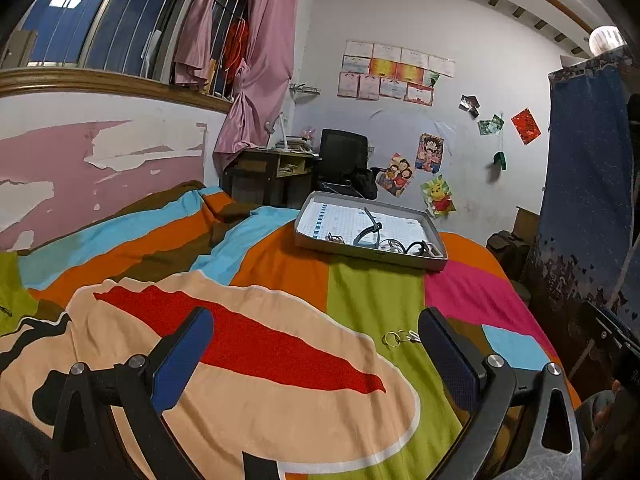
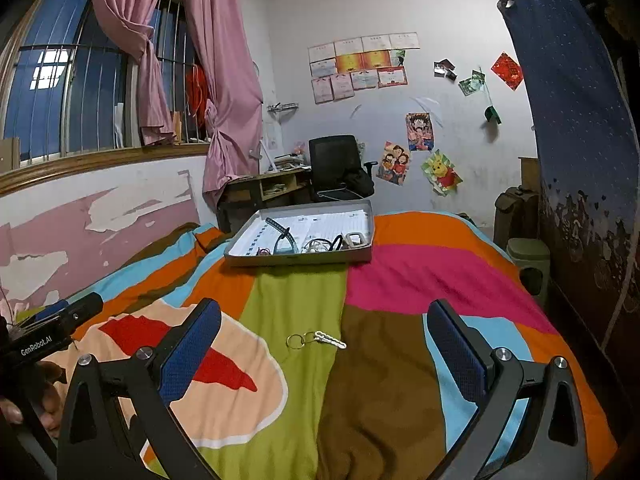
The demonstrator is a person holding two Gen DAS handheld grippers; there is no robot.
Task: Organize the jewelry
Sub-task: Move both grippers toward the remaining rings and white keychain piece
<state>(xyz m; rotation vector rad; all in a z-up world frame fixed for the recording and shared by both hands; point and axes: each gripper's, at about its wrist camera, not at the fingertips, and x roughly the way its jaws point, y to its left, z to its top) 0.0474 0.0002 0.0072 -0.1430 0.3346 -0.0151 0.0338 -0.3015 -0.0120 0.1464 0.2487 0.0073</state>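
Observation:
A grey shallow tray (image 1: 360,255) (image 2: 296,259) lies on the bed's far part, lined with paper and holding a blue-grey wristband (image 1: 370,230) (image 2: 285,236), thin chains and dark cords. A metal ring chain with a small silver piece (image 1: 400,337) (image 2: 316,339) lies on the green stripe of the blanket, nearer me. My left gripper (image 1: 316,354) is open and empty above the blanket, the ring chain just inside its right finger. My right gripper (image 2: 324,354) is open and empty, the ring chain between its fingers and a little ahead.
The bed carries a striped blanket (image 2: 400,280) of several colours. A desk (image 2: 272,188) and black chair (image 2: 340,168) stand beyond the bed's foot. A blue curtain (image 2: 580,120) hangs at the right. The left gripper's body (image 2: 52,332) shows at the right view's left edge.

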